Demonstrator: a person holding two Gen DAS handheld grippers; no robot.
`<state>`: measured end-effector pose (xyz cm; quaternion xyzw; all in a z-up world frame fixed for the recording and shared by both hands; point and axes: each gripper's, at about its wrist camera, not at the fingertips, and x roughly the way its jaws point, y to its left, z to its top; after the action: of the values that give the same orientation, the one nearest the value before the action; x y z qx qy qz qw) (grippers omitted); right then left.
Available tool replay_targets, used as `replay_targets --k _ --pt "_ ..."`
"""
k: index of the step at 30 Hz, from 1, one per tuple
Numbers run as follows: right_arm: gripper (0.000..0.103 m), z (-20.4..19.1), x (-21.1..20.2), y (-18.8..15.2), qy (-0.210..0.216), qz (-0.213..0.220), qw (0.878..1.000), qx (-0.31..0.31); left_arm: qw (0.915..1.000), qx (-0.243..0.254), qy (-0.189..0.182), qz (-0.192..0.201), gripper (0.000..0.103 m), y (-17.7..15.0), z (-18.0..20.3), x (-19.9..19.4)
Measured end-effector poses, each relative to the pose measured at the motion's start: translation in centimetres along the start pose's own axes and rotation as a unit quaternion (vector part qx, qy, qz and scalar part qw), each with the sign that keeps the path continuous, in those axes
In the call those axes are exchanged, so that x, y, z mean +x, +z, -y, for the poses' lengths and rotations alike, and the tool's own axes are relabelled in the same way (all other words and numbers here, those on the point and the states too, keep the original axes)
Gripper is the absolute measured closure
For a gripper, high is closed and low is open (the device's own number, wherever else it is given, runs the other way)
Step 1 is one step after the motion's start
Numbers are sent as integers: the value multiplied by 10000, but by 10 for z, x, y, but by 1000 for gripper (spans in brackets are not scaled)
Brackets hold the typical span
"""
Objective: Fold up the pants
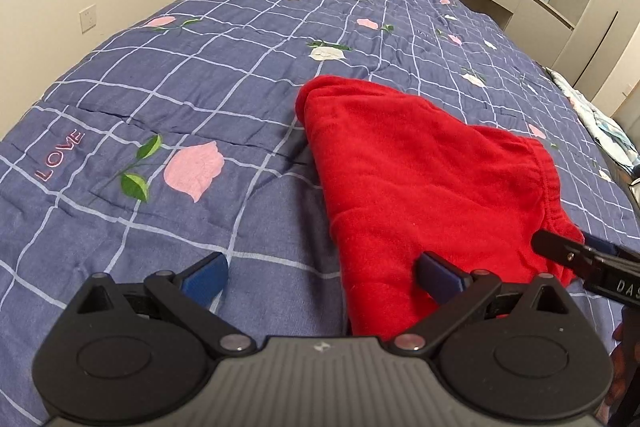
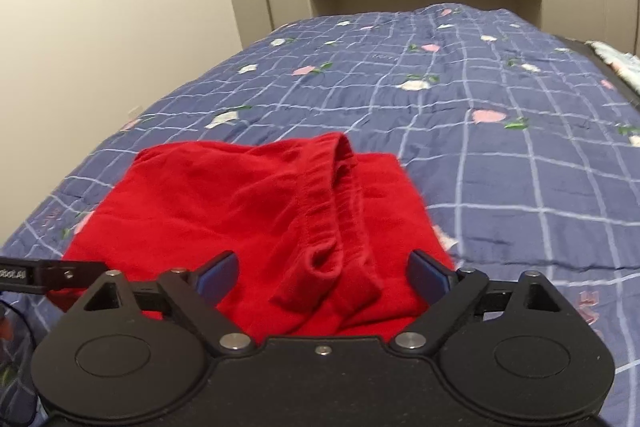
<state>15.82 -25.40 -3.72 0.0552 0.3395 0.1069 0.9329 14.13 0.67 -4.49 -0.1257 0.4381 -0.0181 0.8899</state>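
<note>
Red pants [image 2: 256,211] (folded) lie on the quilt [image 1: 160,99]; both grippers' jaws gape, holding nothing.

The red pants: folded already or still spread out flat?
Folded. The red pants lie as a compact bundle on the quilt, the elastic waistband doubled over on top of other layers, no legs stretched out.

Red pants [image 2: 248,211], fleecy, folded into a compact bundle, elastic waistband on top, lying on bed

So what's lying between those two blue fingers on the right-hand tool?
The red pants, their gathered waistband running up between the open fingers, in the right wrist view.
</note>
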Motion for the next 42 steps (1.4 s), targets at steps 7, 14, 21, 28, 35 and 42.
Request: replay_targets --k 7,14,21,28,35,42 --pt "16 5 -6 -15 240 227 9978 568 10000 55 15 55 0 -1 1 0" --pt "38 10 -5 -14 -8 315 9956 879 10000 -27 7 39 1 -1 -2 -1" --pt "69 9 -4 -13 -278 311 9959 802 9996 -277 -68 9 0 3 -3 -5" --pt "84 -5 -21 1 -500 644 9965 -178 9990 -347 -232 131 0 15 4 -9" --pt "83 12 -27 -5 -1065 631 9920 -249 9996 -74 -260 108 1 10 16 -7" --pt "72 10 -12 -19 -1226 387 9914 -242 9997 110 -216 -12 0 6 11 2"
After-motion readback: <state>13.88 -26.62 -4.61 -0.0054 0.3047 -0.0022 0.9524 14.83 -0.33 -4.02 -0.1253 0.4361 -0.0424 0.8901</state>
